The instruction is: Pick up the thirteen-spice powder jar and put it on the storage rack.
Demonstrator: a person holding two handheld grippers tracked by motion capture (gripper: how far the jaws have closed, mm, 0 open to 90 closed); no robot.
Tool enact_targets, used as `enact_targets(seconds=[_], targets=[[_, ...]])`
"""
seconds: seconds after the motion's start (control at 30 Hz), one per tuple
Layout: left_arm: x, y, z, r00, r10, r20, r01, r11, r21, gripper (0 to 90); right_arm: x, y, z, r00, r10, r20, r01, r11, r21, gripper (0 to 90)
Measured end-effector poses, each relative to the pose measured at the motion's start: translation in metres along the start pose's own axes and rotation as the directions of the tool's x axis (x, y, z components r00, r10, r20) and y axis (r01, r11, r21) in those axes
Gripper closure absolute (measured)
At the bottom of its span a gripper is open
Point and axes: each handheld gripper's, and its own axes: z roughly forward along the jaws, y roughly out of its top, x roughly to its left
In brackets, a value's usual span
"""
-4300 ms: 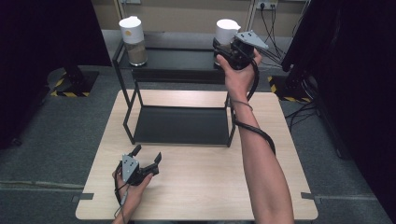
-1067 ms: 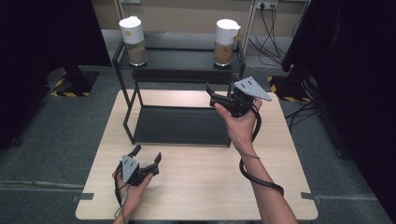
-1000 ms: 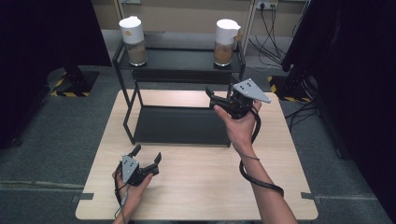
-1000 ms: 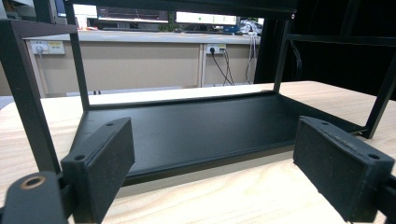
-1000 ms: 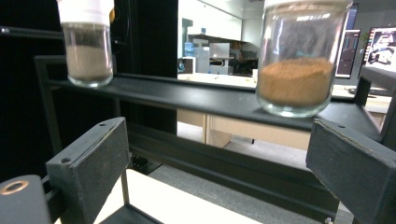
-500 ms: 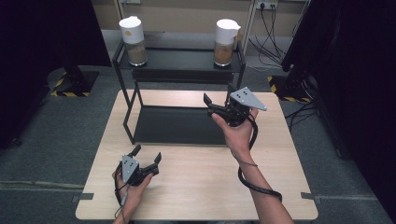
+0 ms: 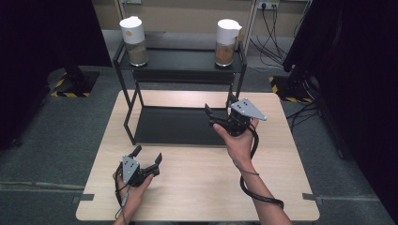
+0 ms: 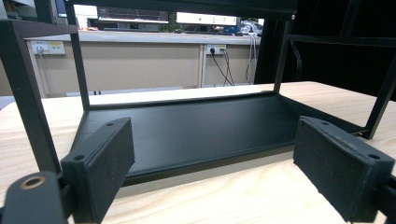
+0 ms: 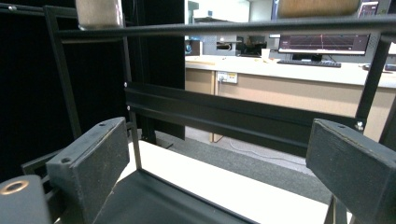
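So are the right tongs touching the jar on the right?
Apart. In the high view the right tongs are over the table, open and empty, while the right jar stands far off on the rack's top shelf.

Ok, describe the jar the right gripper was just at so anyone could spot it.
Find the black rack at the table's far edge. Two white-lidded jars stand on its top shelf. It is the jar at the right end, nearest the wall cables.

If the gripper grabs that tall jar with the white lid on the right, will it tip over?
The tall clear jar with the white lid might tip: it looks narrow for its height. The brown filling sits low, which probably steadies it. Its smooth wall may be slippery, and it stands near the black metal shelf's edge.
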Motion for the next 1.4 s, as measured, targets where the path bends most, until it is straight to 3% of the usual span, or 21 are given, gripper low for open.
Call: enact_targets(seconds=[1.4], targets=[[-0.001,0.000,0.000,1.0000,0.003,-0.002,-0.003,1.0000,0.000,11.7,-0.005,-0.059,-0.020,0.9990,0.038,-0.023,-0.035,0.992,0.118,5.7]])
